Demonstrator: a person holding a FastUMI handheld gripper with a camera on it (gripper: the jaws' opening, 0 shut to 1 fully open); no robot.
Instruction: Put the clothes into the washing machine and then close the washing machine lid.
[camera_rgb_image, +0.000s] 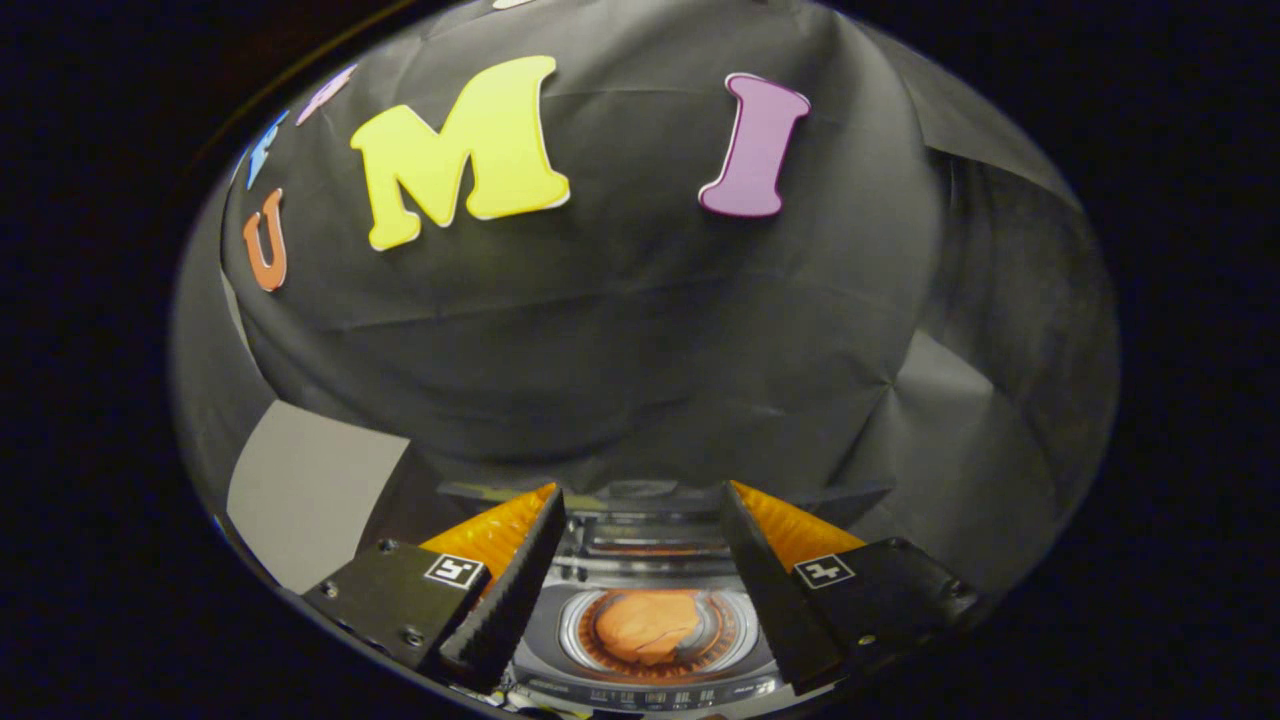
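In the gripper view, we are holding the gripper above the washing machine, its fingers spread wide and gripping nothing. We are seeing the orange clothes lying inside the machine's round drum opening, below and between the fingers, apart from both.

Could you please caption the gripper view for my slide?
Open gripper above the washing machine, orange clothes in its drum.
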